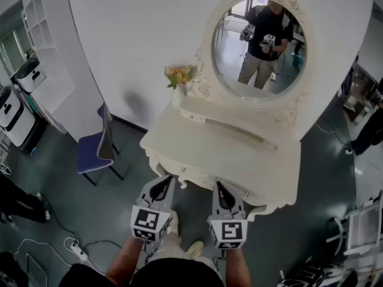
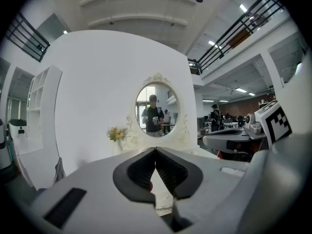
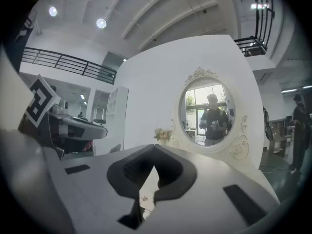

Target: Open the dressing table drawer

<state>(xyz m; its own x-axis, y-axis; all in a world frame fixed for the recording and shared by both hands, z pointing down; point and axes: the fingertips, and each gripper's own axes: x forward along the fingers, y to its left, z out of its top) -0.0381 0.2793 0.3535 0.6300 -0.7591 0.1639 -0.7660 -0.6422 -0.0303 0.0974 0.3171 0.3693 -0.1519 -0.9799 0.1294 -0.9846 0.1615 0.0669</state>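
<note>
The cream dressing table [image 1: 221,148] stands in front of me, with an oval mirror [image 1: 260,46] and a bunch of yellow flowers [image 1: 179,75] on it. Its drawer front [image 1: 194,175], with a small knob, runs under the near edge. My left gripper [image 1: 166,179] [image 2: 155,152] points at that front edge, shut and empty. Beside it, my right gripper [image 1: 218,185] [image 3: 156,150] is also shut with nothing in it. Both tips are close to the drawer front; whether they touch it I cannot tell. The mirror [image 2: 156,112] [image 3: 209,116] reflects a person holding both grippers.
A blue chair [image 1: 96,151] stands left of the table. White shelving [image 1: 42,34] is at the far left. A power strip with cables [image 1: 78,250] lies on the grey floor. A white frame [image 1: 362,226] sits at the lower right.
</note>
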